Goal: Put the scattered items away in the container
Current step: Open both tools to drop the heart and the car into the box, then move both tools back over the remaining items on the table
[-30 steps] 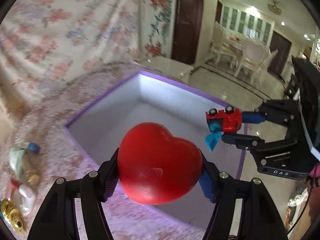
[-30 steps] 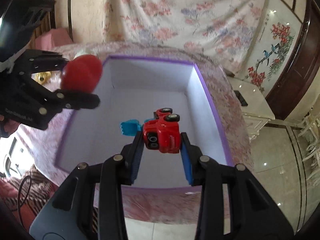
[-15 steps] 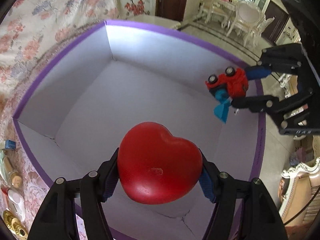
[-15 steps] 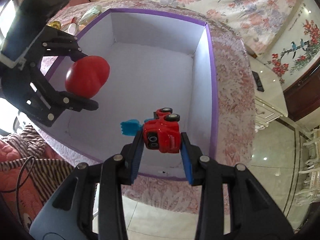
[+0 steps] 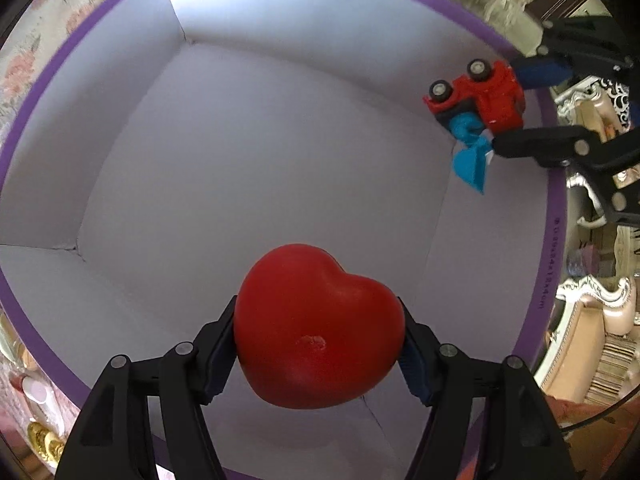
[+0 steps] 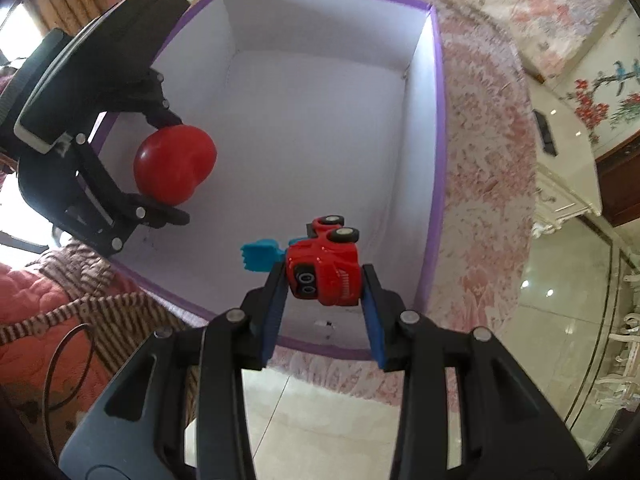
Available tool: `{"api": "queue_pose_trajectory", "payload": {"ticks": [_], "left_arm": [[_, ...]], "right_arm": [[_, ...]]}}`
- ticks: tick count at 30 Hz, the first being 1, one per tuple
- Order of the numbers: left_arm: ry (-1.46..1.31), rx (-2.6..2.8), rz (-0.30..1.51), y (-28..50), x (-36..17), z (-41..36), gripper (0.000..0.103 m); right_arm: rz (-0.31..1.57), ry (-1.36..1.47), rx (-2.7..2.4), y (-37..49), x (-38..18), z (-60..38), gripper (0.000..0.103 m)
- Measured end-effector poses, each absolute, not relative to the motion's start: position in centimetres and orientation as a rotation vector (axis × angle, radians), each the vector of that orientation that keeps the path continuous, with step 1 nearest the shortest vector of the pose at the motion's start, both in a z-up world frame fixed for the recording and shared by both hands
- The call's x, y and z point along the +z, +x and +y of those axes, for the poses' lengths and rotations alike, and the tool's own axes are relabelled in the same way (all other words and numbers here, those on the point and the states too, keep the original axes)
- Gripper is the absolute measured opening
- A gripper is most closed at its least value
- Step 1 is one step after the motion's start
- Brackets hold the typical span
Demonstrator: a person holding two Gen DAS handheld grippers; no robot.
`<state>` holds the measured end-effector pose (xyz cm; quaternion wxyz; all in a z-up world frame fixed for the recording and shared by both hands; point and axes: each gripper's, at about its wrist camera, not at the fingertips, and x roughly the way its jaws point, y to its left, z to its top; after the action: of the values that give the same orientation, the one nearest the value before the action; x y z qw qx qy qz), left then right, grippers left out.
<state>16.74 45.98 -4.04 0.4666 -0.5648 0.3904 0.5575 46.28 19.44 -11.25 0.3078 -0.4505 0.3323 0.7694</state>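
1. Your left gripper (image 5: 318, 334) clamps the heart (image 5: 316, 326), lower centre of frame, over the box (image 5: 554, 240) interior;
2. Your right gripper (image 6: 324, 292) clamps the truck (image 6: 324, 274), frame centre, above the box's near wall.

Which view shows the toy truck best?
Right wrist: the toy truck sits close and central, clamped by the right gripper, face and blue scoop visible. Left wrist shows it smaller, sideways near the edge.

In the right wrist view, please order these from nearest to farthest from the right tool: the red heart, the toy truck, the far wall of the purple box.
1. The toy truck, held between the right tool fingers.
2. The red heart, to the left, in the left tool.
3. The far wall of the purple box, at the top.
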Motion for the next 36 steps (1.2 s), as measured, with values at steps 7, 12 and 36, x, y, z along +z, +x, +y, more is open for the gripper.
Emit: {"api": "queue_pose_trajectory", "payload": {"ticks": [7,12,36], "left_arm": [[-1.450,1.321,1.015,17.8,-4.1,45.3,0.070],[-1.477,1.309,1.019,18.5,-3.3,44.6,0.070],[-1.290,1.436,0.681,23.0,3.1,36.2,0.084]], "right_arm": [[0.844,-1.126,2.052,47.2,-9.6,18.2,0.062],[0.853,-1.076,2.032,47.4,-9.9,17.9,0.062],[0.872,-0.915,1.980,46.7,-9.9,18.3,0.063]]}}
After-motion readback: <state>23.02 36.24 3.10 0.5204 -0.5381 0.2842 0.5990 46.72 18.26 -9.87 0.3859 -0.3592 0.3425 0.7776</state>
